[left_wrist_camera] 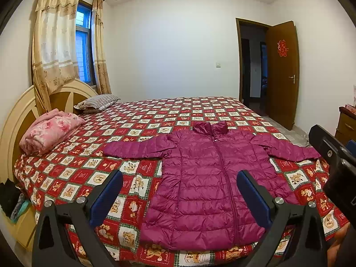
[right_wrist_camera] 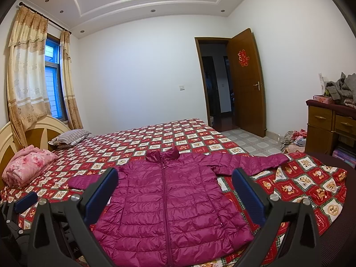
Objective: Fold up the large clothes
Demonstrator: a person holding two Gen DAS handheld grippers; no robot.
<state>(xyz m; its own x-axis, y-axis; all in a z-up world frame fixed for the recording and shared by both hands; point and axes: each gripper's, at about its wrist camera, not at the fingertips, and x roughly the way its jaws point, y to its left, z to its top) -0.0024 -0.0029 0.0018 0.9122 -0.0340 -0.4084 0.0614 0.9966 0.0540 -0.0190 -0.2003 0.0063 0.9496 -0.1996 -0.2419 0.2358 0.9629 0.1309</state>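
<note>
A magenta quilted jacket [left_wrist_camera: 207, 178] lies flat, zipped, sleeves spread, on the bed.

Jacket [left_wrist_camera: 204, 178] lies on bed [left_wrist_camera: 138, 120] (folded quilt [left_wrist_camera: 50, 131] far left).

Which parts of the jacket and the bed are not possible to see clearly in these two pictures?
- Jacket hem: right wrist view, cut off by the bottom edge.
- Jacket's sleeve toward the headboard: right wrist view, partly behind a finger of the right tool.
- Its other cuff: left wrist view, behind the right tool's body at the right edge.
- Bed near edge: left wrist view, hidden behind the left tool.
</note>
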